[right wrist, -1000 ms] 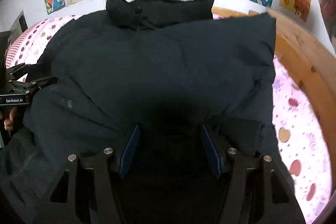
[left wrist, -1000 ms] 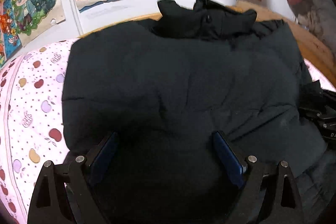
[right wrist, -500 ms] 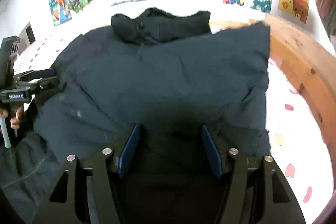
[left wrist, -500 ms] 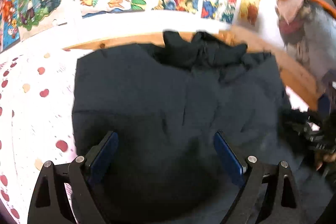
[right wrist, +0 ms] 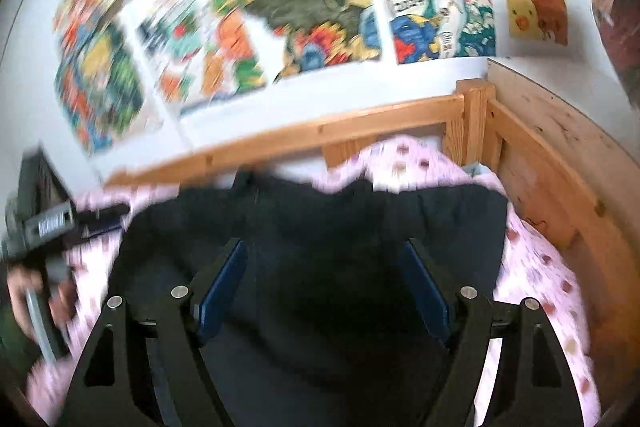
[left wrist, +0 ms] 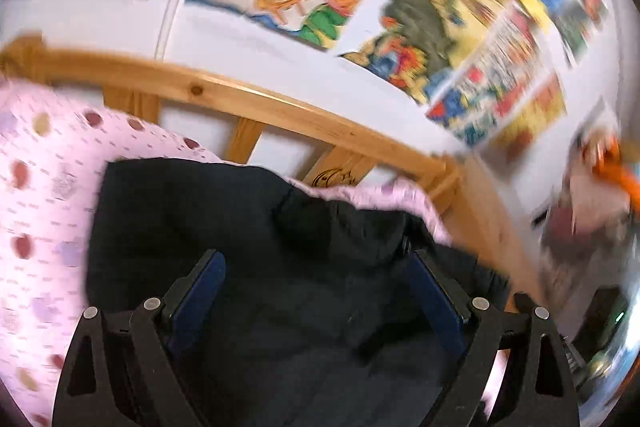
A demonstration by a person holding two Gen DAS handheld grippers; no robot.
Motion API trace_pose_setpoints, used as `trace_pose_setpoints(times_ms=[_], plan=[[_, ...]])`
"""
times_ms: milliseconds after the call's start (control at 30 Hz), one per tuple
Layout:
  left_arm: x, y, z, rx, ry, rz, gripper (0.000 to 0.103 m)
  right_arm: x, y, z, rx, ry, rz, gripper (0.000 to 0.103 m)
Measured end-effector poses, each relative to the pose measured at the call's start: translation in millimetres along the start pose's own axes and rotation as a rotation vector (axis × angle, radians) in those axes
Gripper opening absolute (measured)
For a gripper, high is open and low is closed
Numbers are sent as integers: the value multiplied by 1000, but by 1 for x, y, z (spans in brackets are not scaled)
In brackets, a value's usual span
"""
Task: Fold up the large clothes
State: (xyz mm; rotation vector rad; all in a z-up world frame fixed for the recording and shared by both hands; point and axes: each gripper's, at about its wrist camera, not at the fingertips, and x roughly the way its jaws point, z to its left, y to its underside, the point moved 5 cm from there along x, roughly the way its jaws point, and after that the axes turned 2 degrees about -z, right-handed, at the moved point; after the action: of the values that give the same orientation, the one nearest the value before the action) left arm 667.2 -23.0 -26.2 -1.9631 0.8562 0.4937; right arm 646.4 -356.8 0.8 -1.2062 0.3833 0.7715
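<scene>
Showing only from the right: left gripper; both fingers released, right gripper widening.

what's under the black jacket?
The black jacket lies on a pink spotted bedsheet, which shows around its edges. Anything directly beneath the jacket is covered.

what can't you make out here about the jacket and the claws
- Near half of the black jacket: both wrist views, hidden behind the claw bodies and cut off by the bottom edge, so the fold can't be judged.
- Left claw and right claw: jaws apart, the right's opening; contact with fabric lost in dark blur.
- Wall posters: motion blur smears the pictures.
- Hand holding the left claw: right wrist view, cut by the left edge.
</scene>
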Motion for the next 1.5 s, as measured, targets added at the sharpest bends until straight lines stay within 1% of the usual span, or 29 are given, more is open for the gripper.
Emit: trace_pose_setpoints(times_ms=[33, 67, 100, 133, 167, 200, 233, 267, 300, 333, 367, 400, 433, 500, 533, 600, 667, 733, 800, 867, 933, 1067, 1133, 1233, 1433, 1500], plan=[[14, -6, 2, -48, 0, 18, 91, 11, -8, -4, 36, 0, -8, 75], [25, -9, 3, -71, -14, 29, 90, 22, -13, -7, 57, 1, -15, 74], [38, -12, 1, -83, -28, 42, 90, 30, -13, -7, 68, 3, -20, 71], [48, -14, 0, -92, -31, 54, 89, 44, -20, -10, 75, 15, -28, 64], [57, -14, -1, -99, -29, 73, 88, 55, -20, -9, 78, 28, -23, 61], [66, -13, -1, -104, -26, 94, 81, 65, -21, -9, 84, 43, -18, 56], [75, -12, -2, -107, -31, 120, 72, 75, -19, -10, 92, 59, -9, 53], [83, -9, -2, -104, -32, 147, 68, 81, -19, -11, 99, 69, 1, 52], [90, -5, -4, -92, -34, 170, 61, 89, -17, -14, 112, 76, 15, 49], [93, -2, -6, -79, -28, 178, 49, 97, -12, -15, 131, 72, 38, 44], [95, -1, -8, -62, -16, 172, 43, 102, -9, -16, 142, 65, 52, 40], [94, -1, -10, -38, -14, 161, 32, 104, -5, -17, 146, 66, 59, 25], [93, 0, -13, -13, -19, 140, 25, 103, -2, -18, 140, 79, 52, 14], [85, 0, -14, 2, -17, 115, 18, 96, 4, -20, 139, 67, 30, 11], [77, 2, -16, 6, -24, 86, 16, 89, 8, -18, 134, 55, 23, 11], [60, 5, -18, 31, -15, 63, 15, 73, 13, -15, 81, 52, 9, 10], [41, 10, -24, 93, -4, 23, 15, 57, 17, -10, 6, 61, 1, 10], [30, 18, -22, 142, 2, 16, 14, 44, 24, -4, -71, 79, -1, 9], [33, 26, -15, 168, -8, 41, 14, 40, 32, -3, -122, 95, 12, 9], [41, 35, -4, 163, -18, 64, 14, 44, 39, -4, -149, 113, 37, 9], [52, 43, 3, 165, -33, 85, 13, 55, 47, -8, -150, 128, 63, 9], [77, 55, 9, 222, -85, 90, 14, 80, 61, -13, -176, 159, 92, 9], [89, 59, 12, 225, -98, 100, 14, 95, 70, -13, -185, 168, 114, 9], [99, 68, 19, 218, -107, 95, 14, 114, 79, -20, -167, 166, 151, 9], [111, 76, 29, 212, -109, 84, 15, 131, 90, -25, -155, 173, 156, 9], [107, 78, 28, 234, -109, 53, 17, 136, 91, -25, -164, 190, 160, 9]])
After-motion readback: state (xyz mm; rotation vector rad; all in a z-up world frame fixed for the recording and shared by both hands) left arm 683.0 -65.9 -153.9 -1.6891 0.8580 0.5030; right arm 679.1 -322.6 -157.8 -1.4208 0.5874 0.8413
